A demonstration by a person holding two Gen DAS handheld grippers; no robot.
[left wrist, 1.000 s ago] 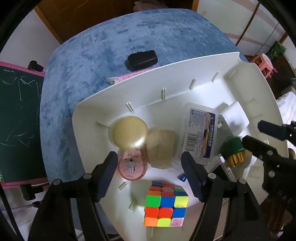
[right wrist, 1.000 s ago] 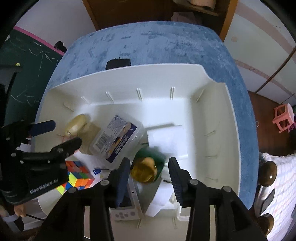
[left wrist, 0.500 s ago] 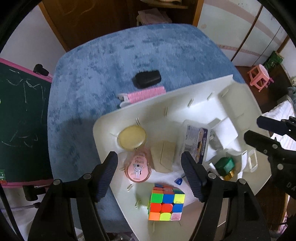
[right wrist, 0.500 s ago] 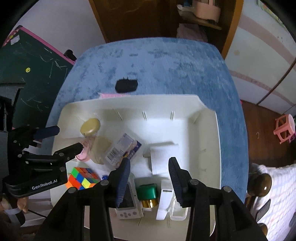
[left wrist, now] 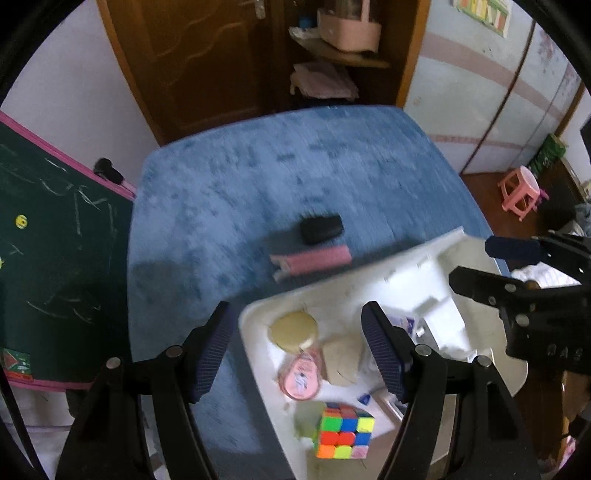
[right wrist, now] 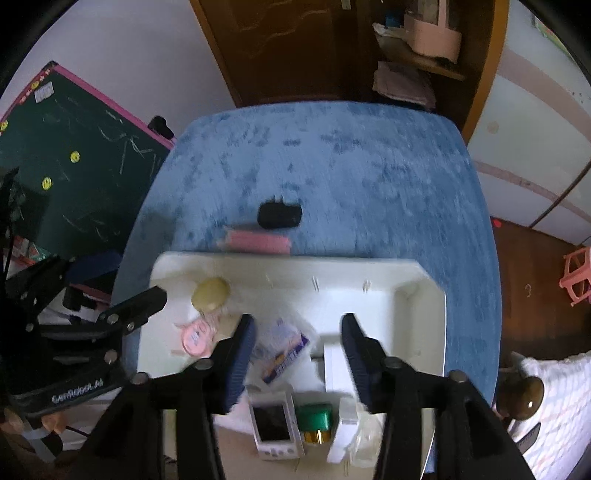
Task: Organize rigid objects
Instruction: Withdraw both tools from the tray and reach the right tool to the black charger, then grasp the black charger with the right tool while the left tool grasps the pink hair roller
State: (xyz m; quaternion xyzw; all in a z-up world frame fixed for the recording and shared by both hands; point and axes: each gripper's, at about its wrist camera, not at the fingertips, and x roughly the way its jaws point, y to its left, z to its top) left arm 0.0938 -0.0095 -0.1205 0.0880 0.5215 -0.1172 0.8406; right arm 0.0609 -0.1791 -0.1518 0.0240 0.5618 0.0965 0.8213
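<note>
A white tray [right wrist: 421, 295] sits on the near part of a blue table [right wrist: 332, 166]. It holds a Rubik's cube [left wrist: 343, 432], a pink round tin [left wrist: 301, 376], a yellow lid [left wrist: 293, 326], a labelled clear box [right wrist: 282, 347], a green bottle [right wrist: 316, 419] and a small white device [right wrist: 275, 426]. A black adapter [right wrist: 279, 215] and a pink comb [right wrist: 258, 240] lie on the table beyond the tray. My left gripper [left wrist: 297, 345] is open and empty above the tray's left end. My right gripper [right wrist: 297, 349] is open and empty above the tray's middle.
A green chalkboard with a pink frame [left wrist: 44, 258] stands left of the table. A brown door [left wrist: 207, 55] and a shelf with a pink box [left wrist: 349, 27] are behind it. A pink stool [left wrist: 521, 192] stands on the floor at right.
Both grippers have pulled up and back from the tray, so more of the table and room shows. The green bottle was let go and now lies in the tray.
</note>
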